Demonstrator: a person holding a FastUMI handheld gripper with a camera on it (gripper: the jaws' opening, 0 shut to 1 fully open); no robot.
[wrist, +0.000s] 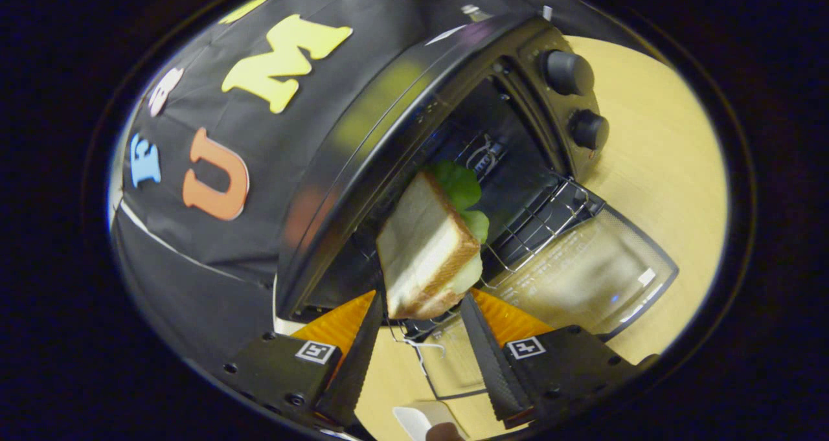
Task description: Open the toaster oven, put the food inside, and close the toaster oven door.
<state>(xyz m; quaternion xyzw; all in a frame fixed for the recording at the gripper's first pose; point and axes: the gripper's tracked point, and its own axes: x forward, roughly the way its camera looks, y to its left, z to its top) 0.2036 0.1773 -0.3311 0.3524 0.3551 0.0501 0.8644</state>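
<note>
Gripper view: the gripper point(422, 311) is clenched on a sandwich point(427, 250), held at the open toaster oven point(453, 136) mouth, its glass door point(583, 266) lowered at four o'clock above the counter point(660, 169).

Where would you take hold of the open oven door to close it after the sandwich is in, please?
The tool is shut on the sandwich now. The toaster oven has its glass door lying folded down flat, so I would go for its far free edge, opposite the hinge, coming from underneath and lifting it towards the opening.
</note>
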